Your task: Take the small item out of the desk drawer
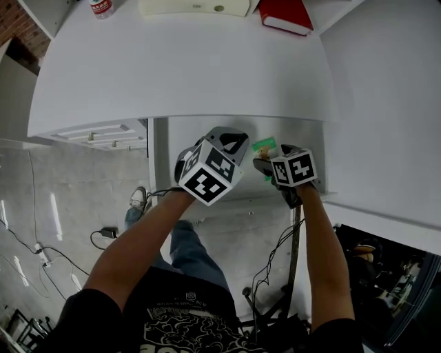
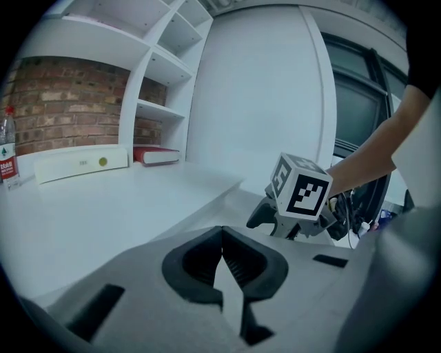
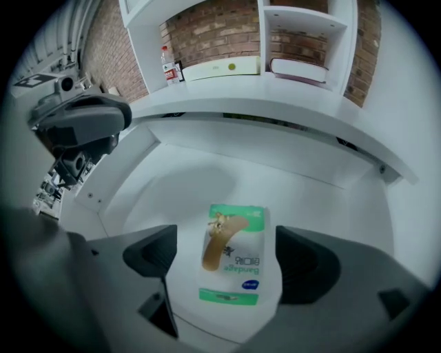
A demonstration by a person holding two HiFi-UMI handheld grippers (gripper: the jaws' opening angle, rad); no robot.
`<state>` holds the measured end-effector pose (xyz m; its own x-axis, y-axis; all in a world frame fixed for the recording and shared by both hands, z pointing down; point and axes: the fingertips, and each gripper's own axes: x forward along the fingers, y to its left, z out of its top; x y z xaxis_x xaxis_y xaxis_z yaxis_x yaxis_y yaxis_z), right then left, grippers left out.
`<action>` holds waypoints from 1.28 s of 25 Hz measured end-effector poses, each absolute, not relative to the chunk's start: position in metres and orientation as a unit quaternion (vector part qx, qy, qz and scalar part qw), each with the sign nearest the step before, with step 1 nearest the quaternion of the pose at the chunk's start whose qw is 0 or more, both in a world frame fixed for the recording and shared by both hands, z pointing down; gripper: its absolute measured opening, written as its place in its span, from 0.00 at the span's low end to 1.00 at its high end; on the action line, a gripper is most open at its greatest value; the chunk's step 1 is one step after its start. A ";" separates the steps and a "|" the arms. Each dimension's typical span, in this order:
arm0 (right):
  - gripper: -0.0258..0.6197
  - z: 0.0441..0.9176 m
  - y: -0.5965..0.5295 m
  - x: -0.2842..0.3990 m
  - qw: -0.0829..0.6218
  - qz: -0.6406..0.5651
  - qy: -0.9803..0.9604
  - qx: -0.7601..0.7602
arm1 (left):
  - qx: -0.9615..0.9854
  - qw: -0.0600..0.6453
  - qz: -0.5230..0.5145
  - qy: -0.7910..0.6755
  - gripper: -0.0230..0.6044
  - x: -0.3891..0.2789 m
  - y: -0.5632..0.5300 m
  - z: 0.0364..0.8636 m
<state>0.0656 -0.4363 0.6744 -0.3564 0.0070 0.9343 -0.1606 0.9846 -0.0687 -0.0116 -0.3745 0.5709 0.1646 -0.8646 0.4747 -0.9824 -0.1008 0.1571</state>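
Observation:
The desk drawer (image 1: pixel 293 132) stands pulled out under the white desk top (image 1: pixel 179 69). On the drawer's floor (image 3: pixel 172 179) lies a small white and green plaster box (image 3: pixel 234 255), seen in the head view as a green edge (image 1: pixel 264 145). My right gripper (image 3: pixel 227 260) is open and straddles the box, with a gap between each pad and the box's sides. My left gripper (image 2: pixel 222 254) is shut on nothing. It hovers over the drawer's left part (image 1: pixel 233 142), beside the right gripper (image 1: pixel 264 164).
At the back of the desk top stand a water bottle (image 1: pixel 101 7), a cream box (image 1: pixel 196 7) and a red book (image 1: pixel 286 15). Another white drawer unit (image 1: pixel 96 132) is at the left. Cables (image 1: pixel 275 262) hang below the drawer.

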 end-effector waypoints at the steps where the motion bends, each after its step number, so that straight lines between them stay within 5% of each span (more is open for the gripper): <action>1: 0.73 0.678 -0.439 0.066 0.567 0.076 -0.819 0.051 | 0.729 0.223 0.134 -0.634 0.05 -0.012 -0.375 0.573; 12: 0.71 0.708 -0.447 0.070 0.586 0.093 -0.803 0.062 | 0.713 0.233 0.143 -0.646 0.05 -0.022 -0.370 0.589; 22: 0.59 0.709 -0.449 0.070 0.592 0.082 -0.799 0.070 | 0.711 0.237 0.159 -0.643 0.05 -0.025 -0.362 0.590; 32: 0.58 0.659 -0.447 0.065 0.547 0.081 -0.827 0.104 | 0.725 0.220 0.157 -0.633 0.05 -0.024 -0.368 0.551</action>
<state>0.0653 -0.4473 0.6591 -0.3808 -0.0835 0.9209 -0.2601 0.9654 -0.0200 -0.0243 -0.3682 0.5507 0.1491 -0.8489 0.5071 -0.9875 -0.1015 0.1205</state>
